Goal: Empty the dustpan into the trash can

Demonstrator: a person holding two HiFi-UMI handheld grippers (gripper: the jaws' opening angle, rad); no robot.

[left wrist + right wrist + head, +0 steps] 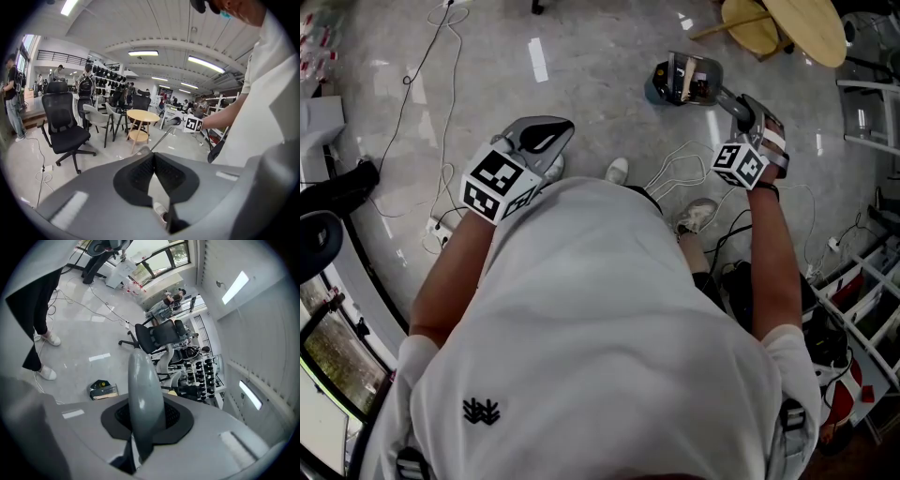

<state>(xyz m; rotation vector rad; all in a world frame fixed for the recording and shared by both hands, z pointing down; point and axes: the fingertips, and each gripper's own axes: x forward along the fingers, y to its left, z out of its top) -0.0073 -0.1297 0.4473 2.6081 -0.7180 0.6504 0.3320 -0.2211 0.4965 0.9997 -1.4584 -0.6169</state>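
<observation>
Only in the right gripper view is the grey handle seen clamped by the right gripper. The dustpan is down by the floor, with that arm stretched forward. The left gripper is closed on nothing and is held nearer the body.

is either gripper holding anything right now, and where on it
The right gripper holds the dustpan by the top end of its long grey handle. The left gripper is shut on nothing.

Probably an open-plan office or lab: black mesh swivel chairs, a round pale wooden table, ceiling strip lights, and loose white cables on a polished grey floor.
</observation>
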